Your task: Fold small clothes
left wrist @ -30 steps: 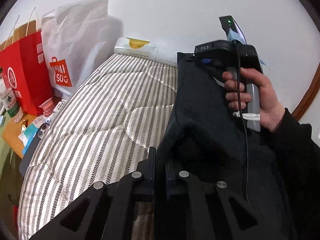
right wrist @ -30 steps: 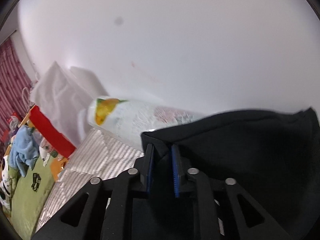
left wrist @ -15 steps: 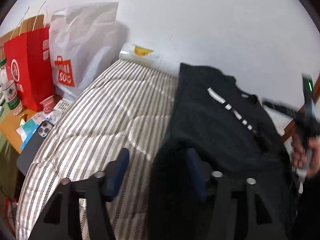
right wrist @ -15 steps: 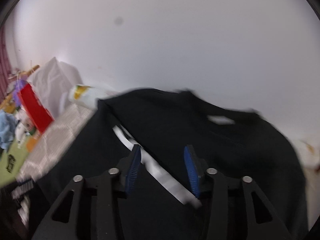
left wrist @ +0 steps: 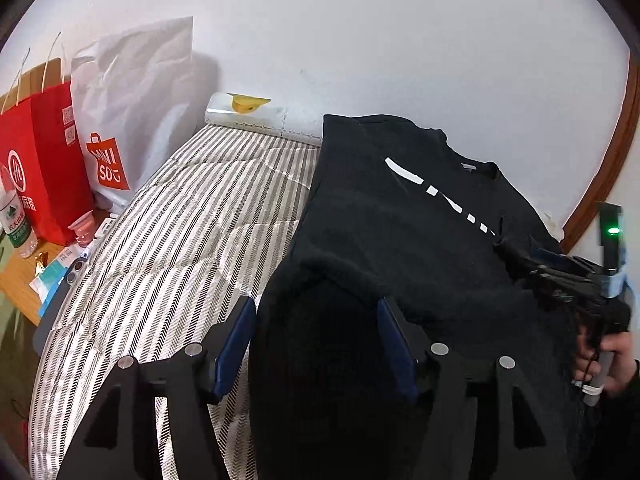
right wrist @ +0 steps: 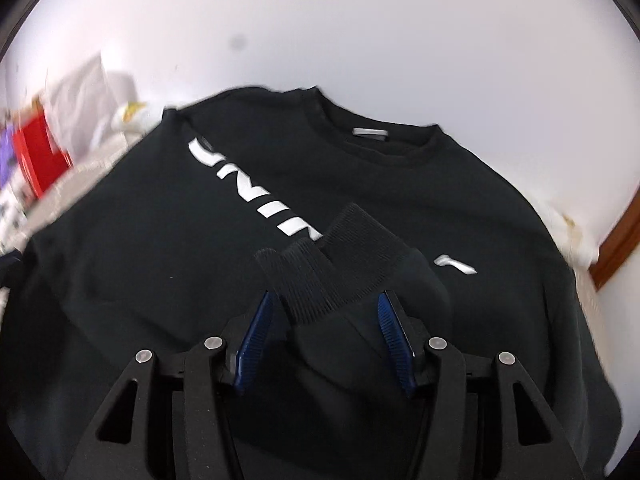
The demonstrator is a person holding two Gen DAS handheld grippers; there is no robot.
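A black sweatshirt [left wrist: 400, 216] with white lettering lies spread face up on the striped bed, collar toward the wall; it also fills the right wrist view [right wrist: 360, 184]. My left gripper [left wrist: 316, 332] is open, its blue pads on either side of a raised hump of black cloth. My right gripper [right wrist: 326, 320] is open, and the ribbed cuffs [right wrist: 332, 256] of the sleeves lie between its pads on the shirt's chest. The right gripper also shows in the left wrist view [left wrist: 576, 280], held by a hand at the shirt's right side.
The striped quilt [left wrist: 168, 248] lies bare left of the shirt. A wrapped roll [left wrist: 248, 114] lies against the white wall. A white Miniso bag [left wrist: 128, 108] and a red bag [left wrist: 40, 160] stand at the bed's left. A bottle [left wrist: 16, 220] and small items sit on a side table.
Both grippers were shut on the black cloth, holding it up. They have opened and let go, and the sweatshirt has dropped flat onto the bed. The right gripper has pulled back to the right.
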